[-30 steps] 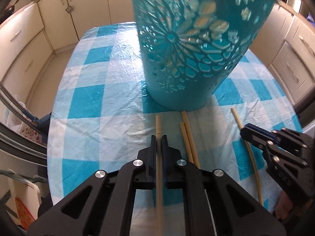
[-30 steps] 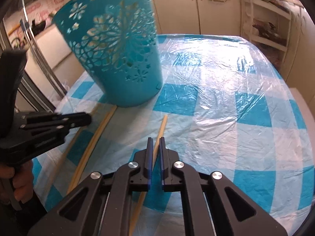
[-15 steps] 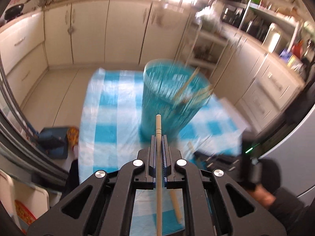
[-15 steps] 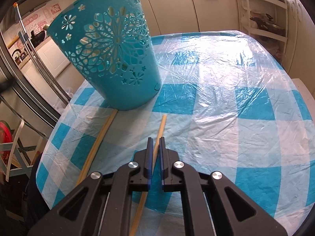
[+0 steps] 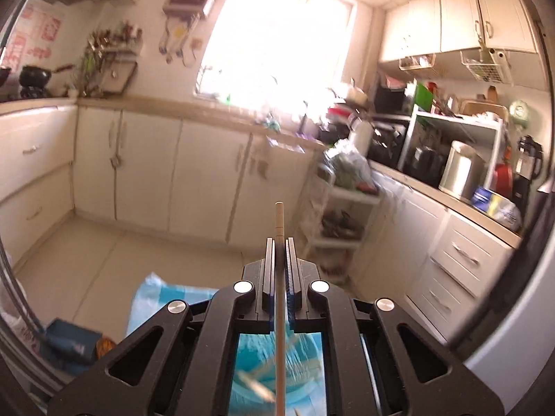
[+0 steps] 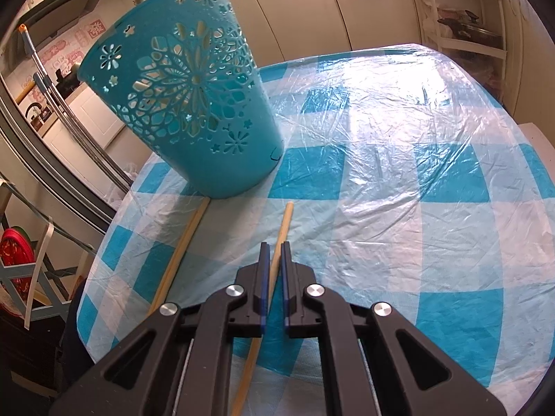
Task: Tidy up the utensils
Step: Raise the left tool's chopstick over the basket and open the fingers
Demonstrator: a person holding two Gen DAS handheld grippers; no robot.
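- Two chopsticks are in your grippers: your left gripper pinches a pale wooden chopstick, long axis along the fingers, tip toward the cabinets.
- Your right gripper clamps a second chopstick low over the tablecloth, tip toward the teal basket.
- One loose chopstick lies beside it, touching the basket's base.
- Open checked cloth spreads rightward to the table edge.

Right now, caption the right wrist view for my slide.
Right gripper shut on a chopstick beside the teal basket.
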